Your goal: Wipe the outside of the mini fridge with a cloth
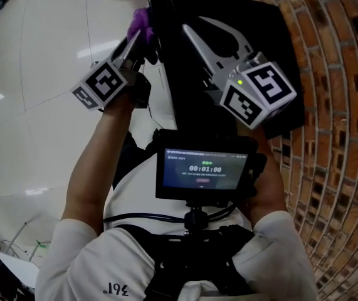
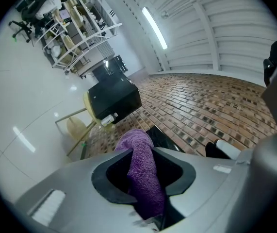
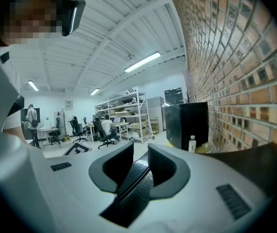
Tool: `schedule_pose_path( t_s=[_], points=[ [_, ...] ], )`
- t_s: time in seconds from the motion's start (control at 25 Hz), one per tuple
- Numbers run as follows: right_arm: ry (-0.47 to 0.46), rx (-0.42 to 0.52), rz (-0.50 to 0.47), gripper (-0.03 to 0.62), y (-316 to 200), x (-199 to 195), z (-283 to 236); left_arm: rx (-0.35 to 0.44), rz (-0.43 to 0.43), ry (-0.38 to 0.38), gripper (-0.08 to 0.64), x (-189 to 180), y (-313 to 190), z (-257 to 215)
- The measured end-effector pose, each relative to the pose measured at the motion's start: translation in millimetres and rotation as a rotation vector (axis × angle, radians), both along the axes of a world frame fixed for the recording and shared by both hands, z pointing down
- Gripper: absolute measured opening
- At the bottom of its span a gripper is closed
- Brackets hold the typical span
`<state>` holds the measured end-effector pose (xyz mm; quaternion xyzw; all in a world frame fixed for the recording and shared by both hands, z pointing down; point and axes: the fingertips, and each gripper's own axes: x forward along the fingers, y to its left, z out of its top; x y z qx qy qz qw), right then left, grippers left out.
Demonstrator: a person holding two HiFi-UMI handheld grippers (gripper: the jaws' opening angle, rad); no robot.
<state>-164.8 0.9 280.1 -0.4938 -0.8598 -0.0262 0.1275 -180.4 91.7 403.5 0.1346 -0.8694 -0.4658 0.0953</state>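
Both forearms reach forward from the chest, the left forearm [image 1: 94,168] over the white floor and the right forearm [image 1: 269,193] beside the monitor [image 1: 202,171]. The left gripper [image 1: 140,39], held roughly level, has its 2 jaws clamped on a purple cloth [image 1: 142,21] at the upper left edge of the black mini fridge [image 1: 247,24]. The right gripper [image 1: 195,24] tilts slightly down over the fridge's top, its jaws a narrow gap apart and pinching nothing.
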Motion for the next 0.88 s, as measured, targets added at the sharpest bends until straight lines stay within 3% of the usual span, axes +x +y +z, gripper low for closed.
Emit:
schedule_pose_path(
  t_s=[0.88],
  points=[
    [-0.002, 0.003, -0.004, 0.083, 1.6, 4.8, -10.6, -0.037, -0.022, 0.062, 0.114, 3.6, 1.6, 55.7]
  ],
)
